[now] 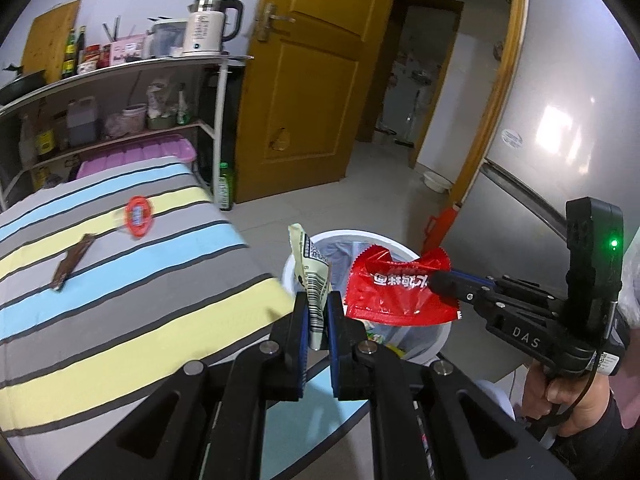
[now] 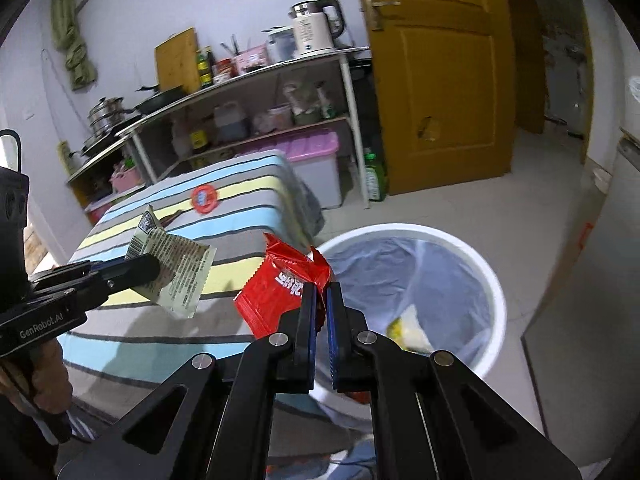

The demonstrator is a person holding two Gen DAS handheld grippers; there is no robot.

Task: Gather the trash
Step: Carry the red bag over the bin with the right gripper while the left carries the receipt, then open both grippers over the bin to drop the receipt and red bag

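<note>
Each claw is a black linkage of flat bars joined by round silver screws, its fingers lined with blue pads. The right claw [image 1: 434,284] bears "DAS" lettering, a green light on its upright black housing and a black cable. The left claw [image 2: 154,270] reads "GenRobot.AI". A dark sleeve [image 1: 600,436] covers the wrist.

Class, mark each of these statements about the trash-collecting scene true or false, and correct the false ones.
1. The left gripper is shut on a pale wrapper. True.
2. The right gripper holds a blue wrapper. False: it is shut on a red wrapper.
3. The white bin has no liner. False: a pale bag lines it, and some trash already lies inside.
4. A brown wrapper and a round red item lie on the striped cloth. True.
5. The kettle stands on the floor. False: it stands on the top shelf.
</note>
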